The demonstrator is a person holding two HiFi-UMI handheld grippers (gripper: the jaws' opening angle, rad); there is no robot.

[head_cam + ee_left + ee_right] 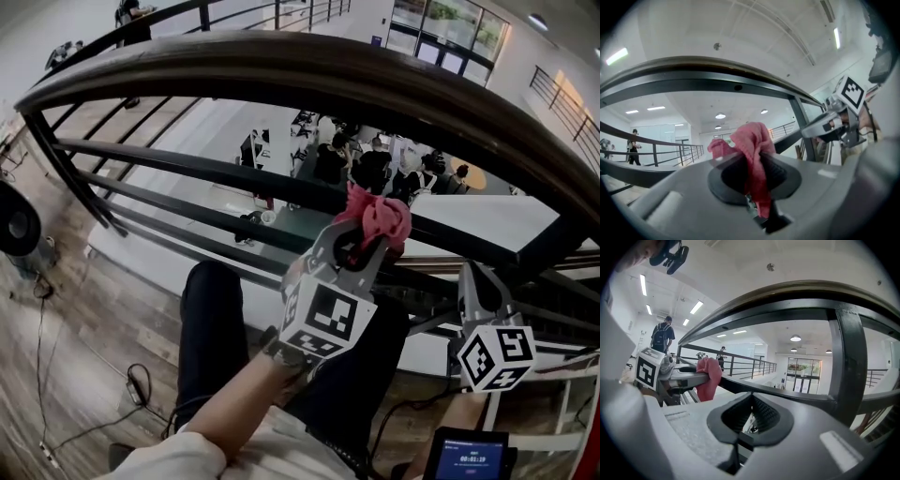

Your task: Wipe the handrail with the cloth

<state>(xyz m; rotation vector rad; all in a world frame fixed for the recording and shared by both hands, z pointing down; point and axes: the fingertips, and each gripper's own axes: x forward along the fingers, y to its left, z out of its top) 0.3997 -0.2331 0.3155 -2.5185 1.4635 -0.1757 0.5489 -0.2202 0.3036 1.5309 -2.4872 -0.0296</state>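
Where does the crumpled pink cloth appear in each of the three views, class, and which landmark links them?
Head view: crumpled pink cloth right of centre, at the tip of the left gripper, below the dark curved handrail.
Left gripper view: cloth at centre, clamped between the jaws.
Right gripper view: cloth left of centre, on the left gripper.
Shared landmark: the handrail, arching across all three views.

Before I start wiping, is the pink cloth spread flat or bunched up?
Bunched up. The pink cloth is a crumpled wad pinched between the jaws of the left gripper, with its folds poking out beyond them.
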